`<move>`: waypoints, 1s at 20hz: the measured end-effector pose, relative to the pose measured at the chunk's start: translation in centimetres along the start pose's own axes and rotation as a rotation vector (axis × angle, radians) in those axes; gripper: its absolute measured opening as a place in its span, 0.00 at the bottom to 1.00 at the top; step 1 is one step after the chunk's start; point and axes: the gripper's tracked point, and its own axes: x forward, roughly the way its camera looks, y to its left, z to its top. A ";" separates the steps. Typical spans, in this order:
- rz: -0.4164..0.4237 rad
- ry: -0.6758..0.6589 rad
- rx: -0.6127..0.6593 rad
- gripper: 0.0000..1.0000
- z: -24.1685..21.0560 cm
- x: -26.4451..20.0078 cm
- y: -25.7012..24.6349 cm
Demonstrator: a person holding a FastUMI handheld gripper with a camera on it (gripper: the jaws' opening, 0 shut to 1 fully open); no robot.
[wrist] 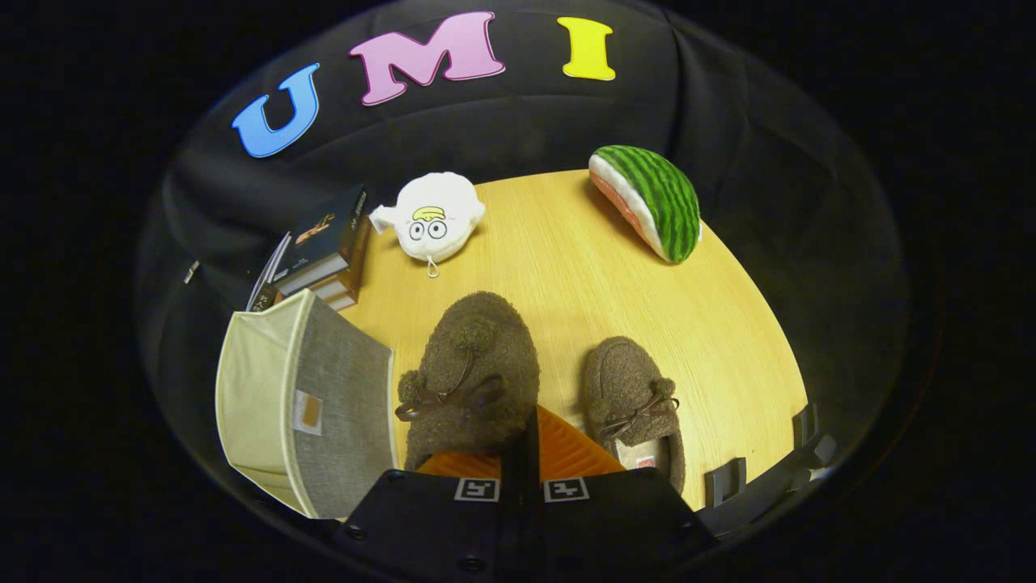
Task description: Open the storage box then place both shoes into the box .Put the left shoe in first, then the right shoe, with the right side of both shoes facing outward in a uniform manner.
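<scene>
A hand-held gripper (522, 453) lifts one fuzzy brown slipper above a wooden table (728, 324), with an open fabric storage box (324, 405) close by on its left.

The gripper's fingers are pressed almost together, pinching the held slipper (473, 372) at its heel end; its toe points straight ahead, away from the fingers. The box stands just left of this slipper, its opening seeming to face left, so the coming move looks like a short swing leftward. Nothing lies between slipper and box. The second slipper (635, 405) rests on the table just right of the fingers, lying parallel. Beyond: stacked books (324, 251) behind the box, a white plush toy (433, 219), and a watermelon-slice plush (651, 198) farther right.
</scene>
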 end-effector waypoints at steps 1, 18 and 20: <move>-0.001 -0.012 -0.006 0.05 0.9 -1.0 0.8; 0.175 0.085 -0.021 0.05 3.7 -5.6 21.7; 0.161 0.116 -0.037 0.05 2.7 -4.3 22.9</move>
